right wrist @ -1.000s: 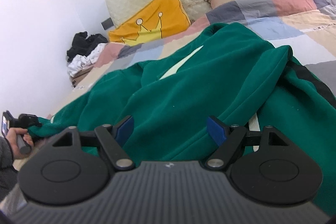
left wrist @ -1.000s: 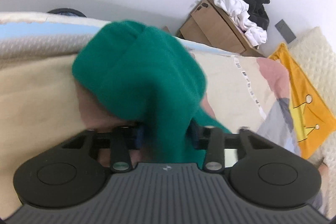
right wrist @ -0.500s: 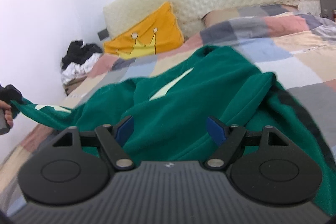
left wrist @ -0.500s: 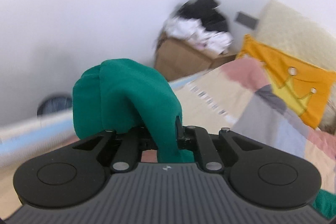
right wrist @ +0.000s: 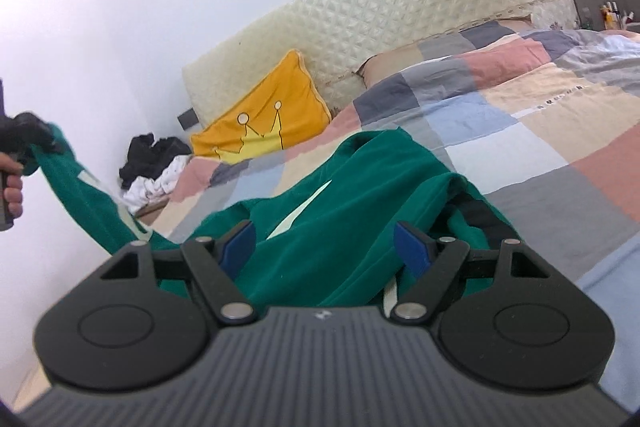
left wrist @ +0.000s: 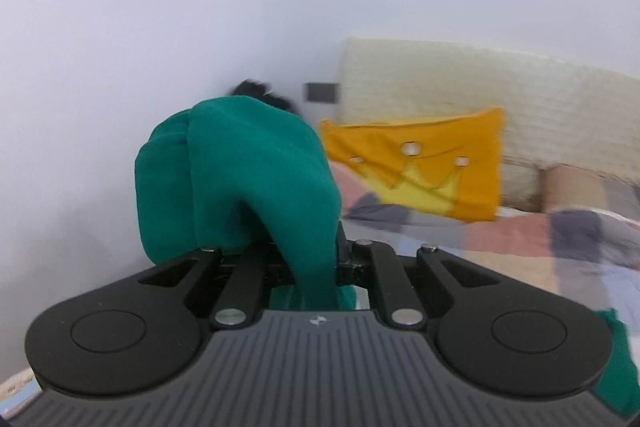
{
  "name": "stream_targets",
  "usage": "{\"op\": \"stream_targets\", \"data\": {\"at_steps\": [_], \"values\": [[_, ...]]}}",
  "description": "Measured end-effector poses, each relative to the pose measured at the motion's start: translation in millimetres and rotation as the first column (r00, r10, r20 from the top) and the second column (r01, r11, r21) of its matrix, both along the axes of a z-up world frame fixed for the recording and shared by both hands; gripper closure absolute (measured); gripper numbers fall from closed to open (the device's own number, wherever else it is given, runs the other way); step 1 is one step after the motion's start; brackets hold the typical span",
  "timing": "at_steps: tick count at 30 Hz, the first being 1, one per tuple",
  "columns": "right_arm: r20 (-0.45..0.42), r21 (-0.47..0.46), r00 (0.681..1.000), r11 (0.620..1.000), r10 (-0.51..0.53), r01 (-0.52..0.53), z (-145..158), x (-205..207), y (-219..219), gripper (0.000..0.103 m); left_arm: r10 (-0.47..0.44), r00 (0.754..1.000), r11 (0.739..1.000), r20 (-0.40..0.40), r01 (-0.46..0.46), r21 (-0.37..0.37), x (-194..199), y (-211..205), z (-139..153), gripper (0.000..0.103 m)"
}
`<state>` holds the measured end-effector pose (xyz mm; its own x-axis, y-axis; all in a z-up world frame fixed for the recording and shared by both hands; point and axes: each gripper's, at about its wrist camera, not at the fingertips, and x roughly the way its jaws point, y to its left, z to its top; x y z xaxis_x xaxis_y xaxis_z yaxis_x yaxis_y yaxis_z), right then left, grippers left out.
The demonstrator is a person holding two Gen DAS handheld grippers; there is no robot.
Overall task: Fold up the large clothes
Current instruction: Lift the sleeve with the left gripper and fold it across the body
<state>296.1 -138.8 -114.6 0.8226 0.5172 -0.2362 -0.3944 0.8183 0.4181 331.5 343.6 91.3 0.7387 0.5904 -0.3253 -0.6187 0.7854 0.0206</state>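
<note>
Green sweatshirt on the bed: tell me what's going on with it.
A person is folding a large green fleece sweatshirt on a patchwork-quilted bed. The left gripper is shut on a bunch of the cloth, lifted off the bed. The right gripper hovers open over the garment's body, gripping nothing. A yellow crown cushion leans against the headboard.

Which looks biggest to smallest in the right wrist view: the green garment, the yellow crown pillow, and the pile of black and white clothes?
1. green garment, by far the largest, though it lies nearest the camera.
2. yellow crown pillow.
3. pile of black and white clothes, smallest, but also farthest away, so its real size is unsure.
</note>
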Motion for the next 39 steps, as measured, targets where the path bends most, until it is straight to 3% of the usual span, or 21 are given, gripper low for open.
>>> {"op": "stream_targets", "data": {"at_steps": [5, 10, 14, 18, 23, 28, 31, 32, 33, 37, 39], "values": [[-0.021, 0.067, 1.000, 0.998, 0.002, 0.000, 4, -2, -17, 0.025, -0.118, 0.992, 0.992, -0.035, 0.120, 0.049, 20, -93, -5, 0.091], [-0.044, 0.131, 0.999, 0.991, -0.024, 0.030, 4, -1, -39, 0.024, -0.223, 0.970, 0.972, -0.101, 0.229, 0.052, 41, -173, -45, 0.091], [-0.076, 0.193, 0.996, 0.980, -0.044, 0.058, 1, 4, -55, 0.024, -0.330, 0.932, 0.940, -0.153, 0.339, 0.034, 53, -237, -90, 0.091], [-0.113, 0.249, 0.990, 0.961, -0.090, 0.115, -5, 11, -77, 0.023, -0.431, 0.878, 0.900, -0.210, 0.435, -0.027, 61, -280, -148, 0.091], [-0.152, 0.283, 0.982, 0.947, -0.112, 0.152, -13, 20, -87, 0.023, -0.478, 0.826, 0.876, -0.299, 0.474, -0.093, 71, -300, -224, 0.090], [-0.171, 0.279, 0.979, 0.948, -0.110, 0.155, -24, 25, -81, 0.023, -0.501, 0.822, 0.866, -0.272, 0.471, -0.171, 70, -285, -248, 0.089], [-0.171, 0.274, 0.979, 0.950, -0.107, 0.151, -25, 26, -79, 0.023, -0.547, 0.792, 0.836, -0.271, 0.500, -0.225, 74, -282, -241, 0.062], [-0.166, 0.270, 0.980, 0.951, -0.106, 0.149, -25, 26, -77, 0.023, -0.569, 0.779, 0.820, -0.264, 0.515, -0.249, 67, -281, -236, 0.048], [-0.161, 0.266, 0.981, 0.953, -0.106, 0.147, -25, 27, -77, 0.023, -0.582, 0.774, 0.811, -0.252, 0.525, -0.259, 60, -279, -231, 0.042], [-0.147, 0.245, 0.982, 0.958, -0.118, 0.152, -26, 25, -74, 0.023, -0.613, 0.764, 0.778, -0.199, 0.541, -0.318, 24, -269, -212, 0.042], [-0.144, 0.238, 0.982, 0.959, -0.119, 0.151, -27, 25, -73, 0.023, -0.615, 0.766, 0.775, -0.188, 0.544, -0.321, 4, -264, -204, 0.042]]}}
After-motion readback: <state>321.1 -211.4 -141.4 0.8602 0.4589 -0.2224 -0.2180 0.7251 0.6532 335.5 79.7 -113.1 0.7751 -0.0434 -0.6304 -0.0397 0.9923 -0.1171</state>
